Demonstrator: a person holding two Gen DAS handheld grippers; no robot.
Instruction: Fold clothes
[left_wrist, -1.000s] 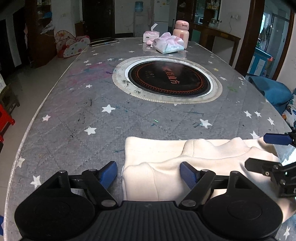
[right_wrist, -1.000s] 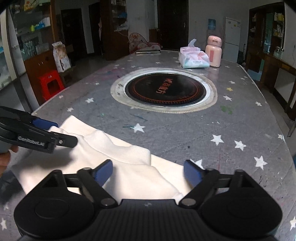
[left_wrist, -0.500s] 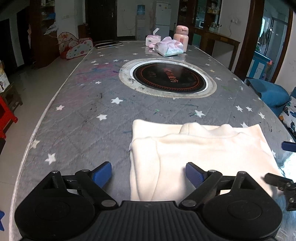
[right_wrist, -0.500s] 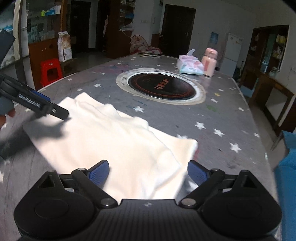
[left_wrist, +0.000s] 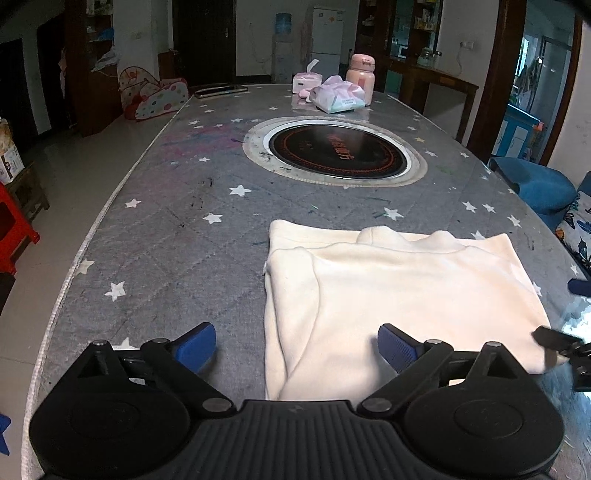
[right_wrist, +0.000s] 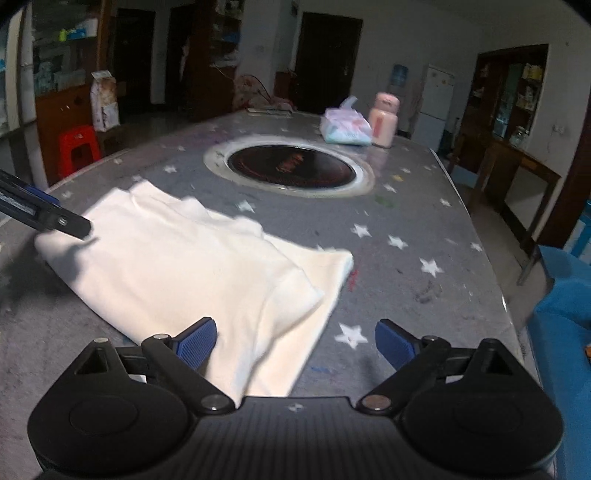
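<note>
A cream-white garment (left_wrist: 399, 291) lies folded flat on the grey star-patterned table (left_wrist: 177, 236); the right wrist view shows the garment (right_wrist: 192, 269) from its other side. My left gripper (left_wrist: 295, 347) hangs open above the garment's near left edge, nothing between its fingers. My right gripper (right_wrist: 295, 343) is open too, above the garment's near right corner. The right gripper's fingers (left_wrist: 565, 339) show at the right edge of the left wrist view. In the right wrist view, the left gripper's fingertip (right_wrist: 74, 225) sits over the garment's far left corner.
A round black hotplate (left_wrist: 336, 151) is set into the table's middle. Tissue packs (left_wrist: 338, 98) and a pink bottle (left_wrist: 362, 79) stand at the far end. A red stool (right_wrist: 79, 147) is on the floor to the left, blue seating (right_wrist: 561, 332) to the right.
Both grippers have drawn back and up from the garment, which now lies flat and shows more fully. The right gripper has swung to the right, toward the garment's corner.
</note>
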